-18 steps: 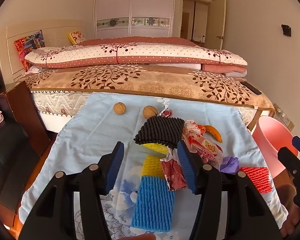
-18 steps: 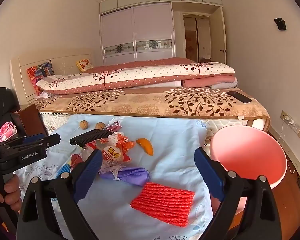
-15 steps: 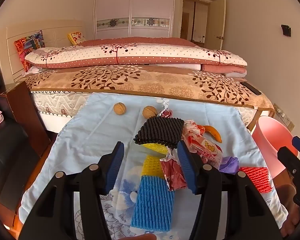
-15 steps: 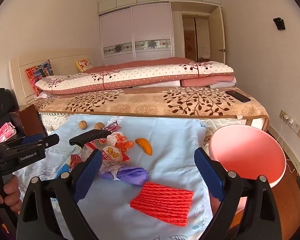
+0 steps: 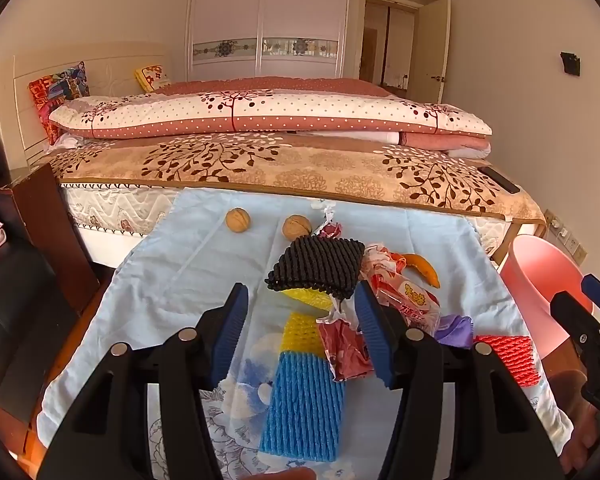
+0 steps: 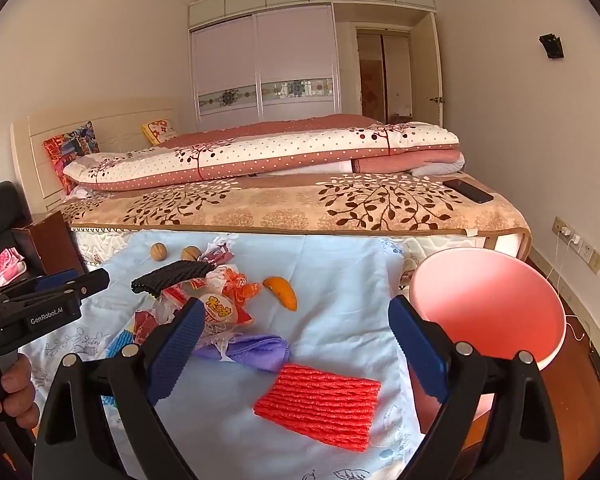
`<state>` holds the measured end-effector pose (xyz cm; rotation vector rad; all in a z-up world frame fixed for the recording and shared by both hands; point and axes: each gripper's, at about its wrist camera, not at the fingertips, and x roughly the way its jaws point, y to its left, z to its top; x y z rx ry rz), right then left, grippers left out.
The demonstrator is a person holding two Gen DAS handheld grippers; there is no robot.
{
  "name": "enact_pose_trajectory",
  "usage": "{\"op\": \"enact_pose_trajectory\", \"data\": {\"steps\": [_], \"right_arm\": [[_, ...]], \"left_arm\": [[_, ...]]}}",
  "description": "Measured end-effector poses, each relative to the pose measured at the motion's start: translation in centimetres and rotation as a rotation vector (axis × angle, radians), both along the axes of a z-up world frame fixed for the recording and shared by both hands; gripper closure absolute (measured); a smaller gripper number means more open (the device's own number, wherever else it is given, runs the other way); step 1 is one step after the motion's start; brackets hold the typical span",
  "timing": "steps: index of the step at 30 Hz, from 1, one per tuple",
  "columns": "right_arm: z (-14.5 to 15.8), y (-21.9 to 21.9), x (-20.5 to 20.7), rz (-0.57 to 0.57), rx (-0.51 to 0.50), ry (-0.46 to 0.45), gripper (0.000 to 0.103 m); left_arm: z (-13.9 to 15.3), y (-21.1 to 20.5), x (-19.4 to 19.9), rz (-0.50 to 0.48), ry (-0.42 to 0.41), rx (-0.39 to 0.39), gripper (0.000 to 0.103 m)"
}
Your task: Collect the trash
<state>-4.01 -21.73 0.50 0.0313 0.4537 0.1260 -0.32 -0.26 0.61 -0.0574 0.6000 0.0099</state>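
Trash lies on a light blue cloth over a table: a blue foam net, a yellow foam net, a black foam net, snack wrappers, a purple bag, a red foam net, an orange peel and two walnuts. My left gripper is open above the yellow and blue nets. My right gripper is open above the red net and purple bag. A pink bin stands at the table's right.
A bed with folded quilts runs along the table's far edge, with a phone on its corner. A dark wooden stand and a black chair are to the left. A wardrobe is at the back.
The right gripper has shifted slightly forward. The left gripper has barely moved. Both stay open.
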Motion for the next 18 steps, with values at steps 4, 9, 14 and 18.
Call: {"op": "enact_pose_trajectory", "data": {"steps": [4,9,14,18], "right_arm": [[-0.01,-0.12,0.06,-0.005,0.002,0.001,0.011],[-0.02,-0.33,0.01,-0.014,0.006,-0.001,0.011],[-0.03,-0.42,0.03,-0.019,0.009,0.0,0.011],[-0.11,-0.47,0.02,-0.02,0.009,0.002,0.011]], "left_arm": [[-0.04,0.03,-0.02,-0.002,0.001,-0.002,0.047],[-0.06,-0.03,0.04,-0.003,0.004,-0.002,0.047],[-0.07,-0.16,0.05,-0.003,0.008,-0.004,0.047],[-0.25,-0.07,-0.01,-0.003,0.008,-0.006,0.047]]}}
